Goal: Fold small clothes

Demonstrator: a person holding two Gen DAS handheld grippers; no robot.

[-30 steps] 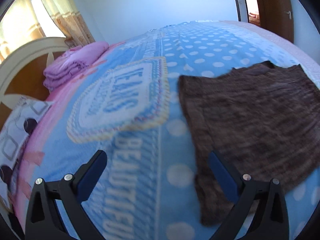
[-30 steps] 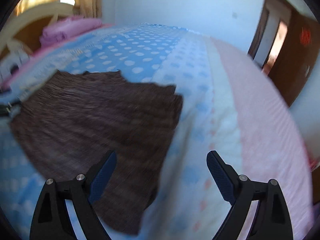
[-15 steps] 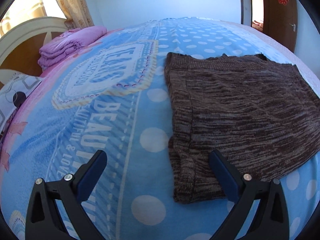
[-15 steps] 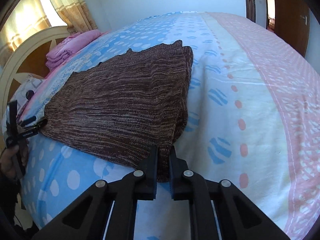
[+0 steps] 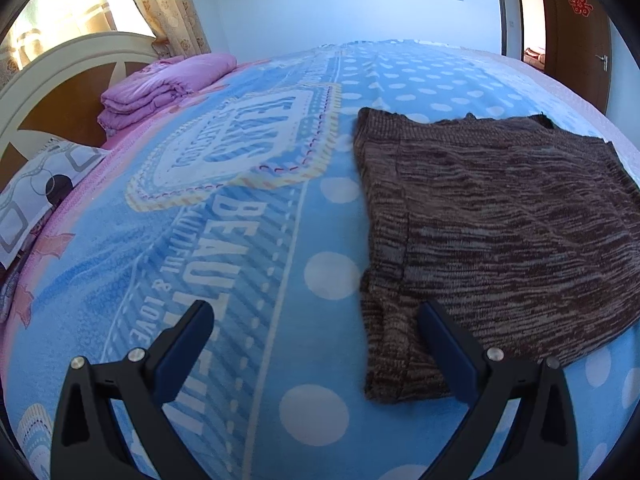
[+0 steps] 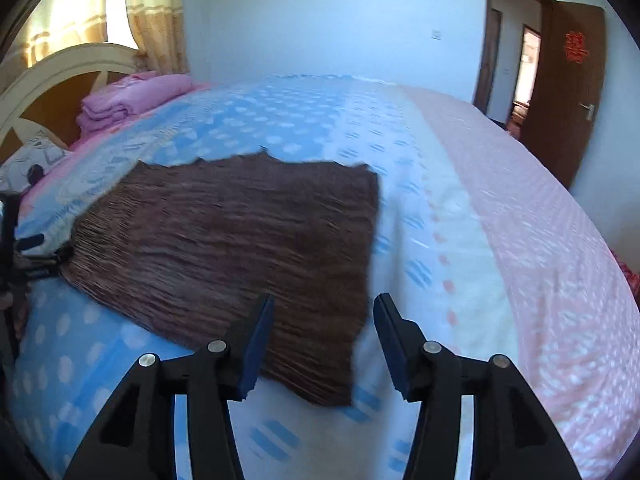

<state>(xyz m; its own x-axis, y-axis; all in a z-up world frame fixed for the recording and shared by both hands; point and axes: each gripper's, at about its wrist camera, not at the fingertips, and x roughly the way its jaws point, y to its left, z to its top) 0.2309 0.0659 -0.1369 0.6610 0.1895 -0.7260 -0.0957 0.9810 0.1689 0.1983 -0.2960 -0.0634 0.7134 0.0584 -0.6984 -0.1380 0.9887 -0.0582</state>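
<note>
Far left, against the headboard [image 5: 52, 80], lie a pillow [image 5: 36, 196] and a folded pink quilt [image 5: 160, 88], well away from your work. Your left gripper [image 5: 316, 334] hangs over the blue blanket [image 5: 224, 280] with its jaws spread wide; the garment's near-left corner lies between them, under the right finger, but nothing is pinched. The brown knit garment [image 5: 500, 220] lies spread flat on the bed, right of the blanket's big emblem. Your right gripper [image 6: 324, 340] is opening, its jaws apart over the garment's near-right corner [image 6: 328, 384], with the cloth below them and not gripped. This looks like the laying-out step just finished, with folding yet to begin. Next, you need both grippers lowered onto an edge, each closing on a corner, so the cloth lifts evenly without bunching.
</note>
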